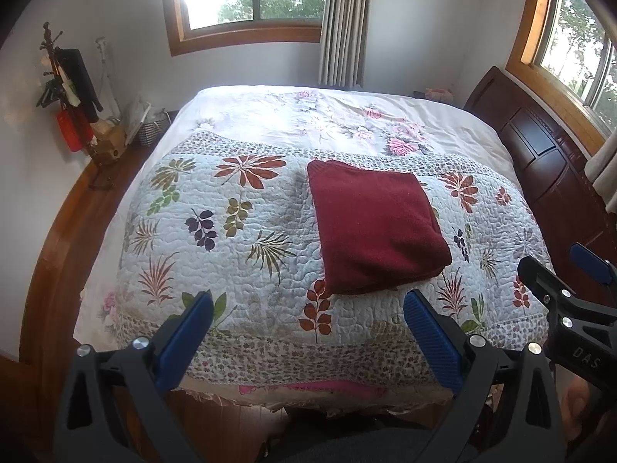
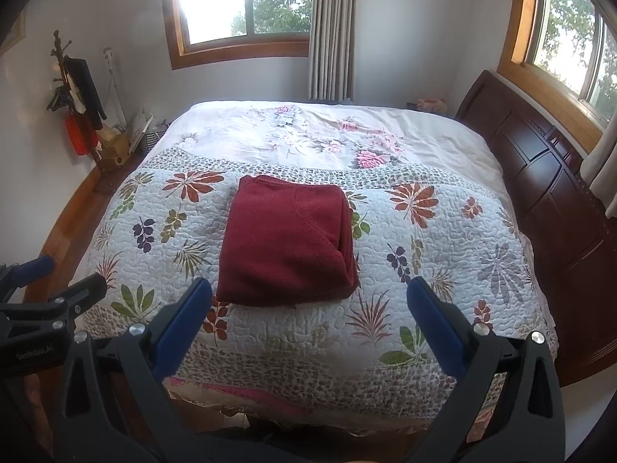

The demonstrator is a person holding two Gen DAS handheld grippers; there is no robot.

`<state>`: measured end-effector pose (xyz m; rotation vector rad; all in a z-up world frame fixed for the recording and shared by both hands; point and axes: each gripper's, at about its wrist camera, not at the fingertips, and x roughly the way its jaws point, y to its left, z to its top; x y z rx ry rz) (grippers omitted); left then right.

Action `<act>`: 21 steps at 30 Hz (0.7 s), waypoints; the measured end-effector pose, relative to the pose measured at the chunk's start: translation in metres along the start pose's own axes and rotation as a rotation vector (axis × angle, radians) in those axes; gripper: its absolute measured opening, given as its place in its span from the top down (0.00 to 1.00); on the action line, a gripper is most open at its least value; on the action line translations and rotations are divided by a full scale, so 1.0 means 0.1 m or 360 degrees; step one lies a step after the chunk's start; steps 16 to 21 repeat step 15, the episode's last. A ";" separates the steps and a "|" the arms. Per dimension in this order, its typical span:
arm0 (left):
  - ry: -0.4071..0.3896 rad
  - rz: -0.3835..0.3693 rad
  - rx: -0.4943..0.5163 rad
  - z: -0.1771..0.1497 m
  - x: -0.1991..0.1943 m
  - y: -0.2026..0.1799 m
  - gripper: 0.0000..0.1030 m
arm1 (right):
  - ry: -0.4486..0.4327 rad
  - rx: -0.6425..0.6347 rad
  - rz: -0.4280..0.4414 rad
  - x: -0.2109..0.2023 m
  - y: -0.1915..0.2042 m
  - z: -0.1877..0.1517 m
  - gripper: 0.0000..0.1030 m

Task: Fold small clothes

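Both tongs (image 1: 308, 332) (image 2: 308, 320) gape, clear of folded garment (image 1: 376, 227)'s edges.

We read only two bits of text, both on gripper bodies. In the left wrist view, white caps "DAS" sit on the black body of the right gripper (image 1: 555, 266), at the pic's right edge; letters run tilted. In the right wrist view, small white print on the black body of the left gripper (image 2: 69, 274), at the pic's left edge, reads approx. "GenRobot.AI"; it's blurry, so we aren't sure of each letter. No other labels, nos. or signs legible anywhere else.
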<state>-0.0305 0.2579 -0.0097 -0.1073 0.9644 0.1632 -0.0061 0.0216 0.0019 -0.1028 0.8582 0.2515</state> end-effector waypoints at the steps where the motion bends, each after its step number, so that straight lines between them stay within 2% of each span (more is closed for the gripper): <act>1: 0.0004 -0.0003 0.0006 0.01 0.01 -0.01 0.04 | 0.0004 0.0001 0.0001 0.01 0.00 0.00 0.03; 21: 0.0023 -0.0016 0.0031 0.09 0.08 -0.04 0.04 | 0.0059 0.0036 0.0029 0.12 -0.05 0.09 0.03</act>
